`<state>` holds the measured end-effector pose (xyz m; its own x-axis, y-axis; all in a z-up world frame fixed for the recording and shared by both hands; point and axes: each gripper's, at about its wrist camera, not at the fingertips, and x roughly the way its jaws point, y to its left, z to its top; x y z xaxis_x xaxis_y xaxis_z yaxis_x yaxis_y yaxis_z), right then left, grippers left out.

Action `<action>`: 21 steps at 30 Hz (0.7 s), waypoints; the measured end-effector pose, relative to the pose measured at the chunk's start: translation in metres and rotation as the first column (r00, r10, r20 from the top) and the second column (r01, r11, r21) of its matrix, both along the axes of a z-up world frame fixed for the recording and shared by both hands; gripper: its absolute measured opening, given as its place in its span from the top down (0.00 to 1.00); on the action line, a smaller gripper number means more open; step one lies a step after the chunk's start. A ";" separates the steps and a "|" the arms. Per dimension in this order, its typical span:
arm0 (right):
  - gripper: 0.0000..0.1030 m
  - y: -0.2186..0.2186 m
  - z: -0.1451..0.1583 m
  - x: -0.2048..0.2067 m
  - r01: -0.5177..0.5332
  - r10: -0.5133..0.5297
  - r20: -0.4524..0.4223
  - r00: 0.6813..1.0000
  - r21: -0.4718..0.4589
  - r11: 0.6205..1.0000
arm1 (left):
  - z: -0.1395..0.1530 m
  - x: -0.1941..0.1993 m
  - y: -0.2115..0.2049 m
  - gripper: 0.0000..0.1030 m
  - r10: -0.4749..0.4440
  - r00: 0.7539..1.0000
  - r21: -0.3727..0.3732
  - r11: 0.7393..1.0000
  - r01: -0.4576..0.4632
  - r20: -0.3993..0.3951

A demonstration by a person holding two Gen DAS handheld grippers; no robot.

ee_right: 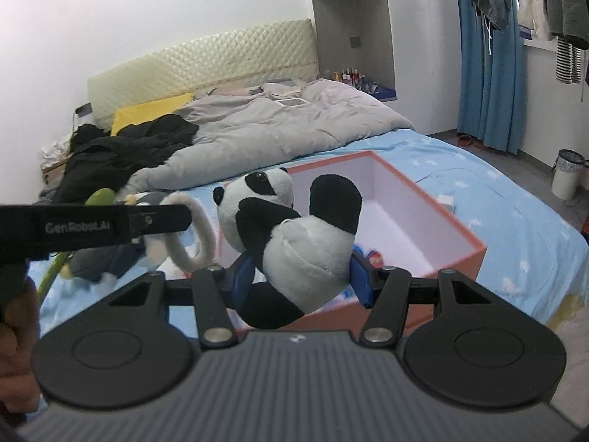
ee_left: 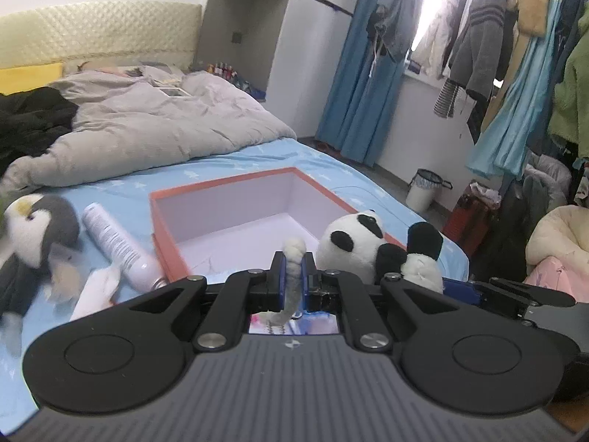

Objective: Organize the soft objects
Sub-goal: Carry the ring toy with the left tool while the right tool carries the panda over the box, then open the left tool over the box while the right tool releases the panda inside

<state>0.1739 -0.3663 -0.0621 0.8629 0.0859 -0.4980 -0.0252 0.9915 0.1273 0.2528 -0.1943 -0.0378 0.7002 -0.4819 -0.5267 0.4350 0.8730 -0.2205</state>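
My left gripper (ee_left: 293, 276) is shut on a thin white fluffy loop (ee_left: 294, 258), which also shows in the right wrist view (ee_right: 195, 235). My right gripper (ee_right: 302, 276) is shut on a plush panda (ee_right: 294, 235) and holds it above the near edge of an open orange box (ee_right: 456, 221). The panda (ee_left: 353, 246) and the box (ee_left: 235, 213) also show in the left wrist view, the panda at the box's near right corner. A grey and white penguin plush (ee_left: 33, 235) lies on the blue sheet, left of the box.
A white spray can (ee_left: 114, 246) and a white packet (ee_left: 95, 287) lie between penguin and box. A grey duvet (ee_left: 147, 125) and black clothes (ee_right: 121, 151) cover the bed's far half. A waste bin (ee_left: 423, 191) and hanging clothes (ee_left: 515, 73) stand to the right.
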 end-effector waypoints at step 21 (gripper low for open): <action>0.40 -0.053 -0.034 0.122 0.011 -0.016 -0.290 0.957 -0.019 1.000 | -0.056 0.148 -0.043 0.89 0.018 0.952 0.108 0.994 0.016 -0.305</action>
<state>0.2958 -0.4193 -0.0956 0.6820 0.0647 -0.7285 0.0238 0.9936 0.1106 0.4007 -0.2374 -0.0939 0.4982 -0.4098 -0.7641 0.3606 0.8994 -0.2473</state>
